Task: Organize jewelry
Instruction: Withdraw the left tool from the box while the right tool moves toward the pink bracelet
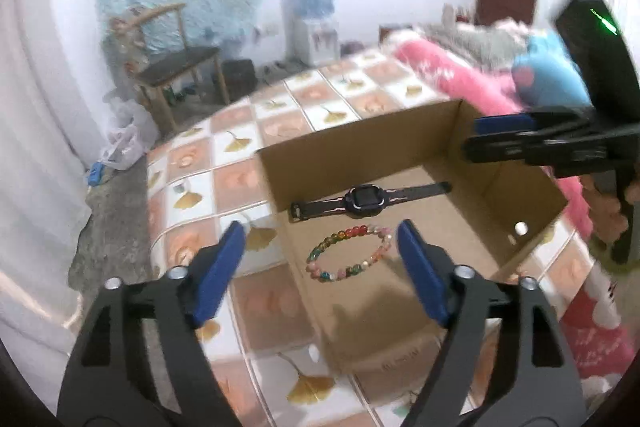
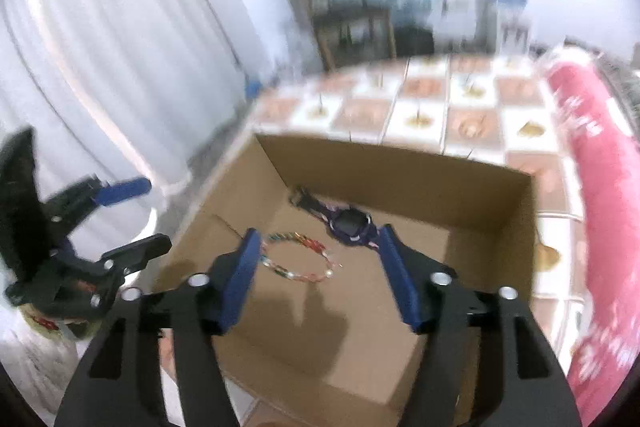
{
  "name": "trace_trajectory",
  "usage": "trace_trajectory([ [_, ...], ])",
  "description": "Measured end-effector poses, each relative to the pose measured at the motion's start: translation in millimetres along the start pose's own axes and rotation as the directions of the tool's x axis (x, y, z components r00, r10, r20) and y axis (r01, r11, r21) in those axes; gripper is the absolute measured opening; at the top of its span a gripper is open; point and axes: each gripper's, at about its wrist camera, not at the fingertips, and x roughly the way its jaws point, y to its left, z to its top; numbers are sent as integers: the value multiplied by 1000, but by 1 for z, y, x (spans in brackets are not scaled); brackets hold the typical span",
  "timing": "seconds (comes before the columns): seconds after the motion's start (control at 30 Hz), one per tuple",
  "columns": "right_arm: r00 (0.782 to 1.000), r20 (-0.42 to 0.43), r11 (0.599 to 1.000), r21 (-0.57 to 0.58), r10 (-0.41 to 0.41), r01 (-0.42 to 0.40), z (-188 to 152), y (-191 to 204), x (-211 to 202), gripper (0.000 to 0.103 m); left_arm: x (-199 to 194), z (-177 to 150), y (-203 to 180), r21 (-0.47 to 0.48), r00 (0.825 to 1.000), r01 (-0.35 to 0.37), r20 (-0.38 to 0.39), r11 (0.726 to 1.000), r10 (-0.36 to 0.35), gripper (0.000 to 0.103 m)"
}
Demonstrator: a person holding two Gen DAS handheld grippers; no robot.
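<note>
Jewelry is lying on the floor of an open cardboard box (image 1: 520,183), which is standing on a bed cover (image 1: 240,179) printed with orange squares and ginkgo leaves. We are seeing two pieces. A bracelet of coloured beads (image 1: 349,253) is resting flat near the middle of the box, and a dark wristwatch (image 1: 366,205) with its strap stretched out is lying just behind it, closer to the far wall; the two seem close but apart.

We are holding the left gripper (image 1: 320,247) above the near-left edge of the box with its blue pads (image 1: 218,269) standing wide apart and nothing between them. We are holding the right gripper (image 2: 316,255) over the box as well, its jaws also spread and empty; the bracelet and the watch are showing below in the gap, not touched. Each gripper is appearing at the side of the other camera's view. A pink blanket (image 1: 444,71) is lying along the right side of the bed. Both views are blurred.
</note>
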Motion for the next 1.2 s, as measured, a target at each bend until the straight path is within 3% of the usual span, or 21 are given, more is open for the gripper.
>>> trace_trajectory([
  [0.07, 997, 76, 1000, 25, 16, -18, -21, 6, -27, 71, -18, -18, 2, -39, 1000, -18, 21, 999, 19, 85],
  [0.2, 995, 91, 998, 58, 29, -34, -72, 20, -54, 77, -33, -61, -2, -111, 999, -34, -1, 993, 34, 89],
  [0.33, 999, -4, 996, 80, -39, 40, -124, 29, -48, 78, -17, -107, -13, -196, 996, -7, -92, 981, -11, 90],
  [0.4, 996, -62, 992, 102, -71, 78, -145, 33, -41, 78, 2, -126, -21, -197, 987, -58, -157, 979, 27, 90],
  [0.5, 980, -114, 982, 74, -166, 175, -171, 35, -31, 78, 25, -149, -33, -186, 975, -77, -220, 980, 35, 90],
  [0.6, 953, -136, 959, 47, -272, 280, -190, 29, -26, 85, 36, -159, -40, -179, 971, -92, -235, 980, 48, 90],
  [0.77, 917, -192, 934, -7, -351, 356, -203, 20, -13, 85, 50, -168, -48, -147, 961, -101, -269, 984, 58, 90],
  [0.87, 900, -215, 923, -27, -380, 383, -206, 14, -3, 85, 51, -171, -49, -136, 967, -99, -249, 986, 63, 94],
  [1.0, 888, -240, 917, -33, -393, 397, -208, 7, 7, 86, 52, -171, -46, -141, 968, -98, -244, 985, 61, 95],
  [1.07, 887, -240, 917, -35, -394, 397, -209, 5, 8, 94, 52, -170, -47, -139, 964, -101, -257, 985, 63, 96],
  [1.2, 892, -236, 922, -50, -385, 384, -209, 2, 10, 96, 59, -165, -45, -137, 957, -99, -285, 986, 57, 96],
])
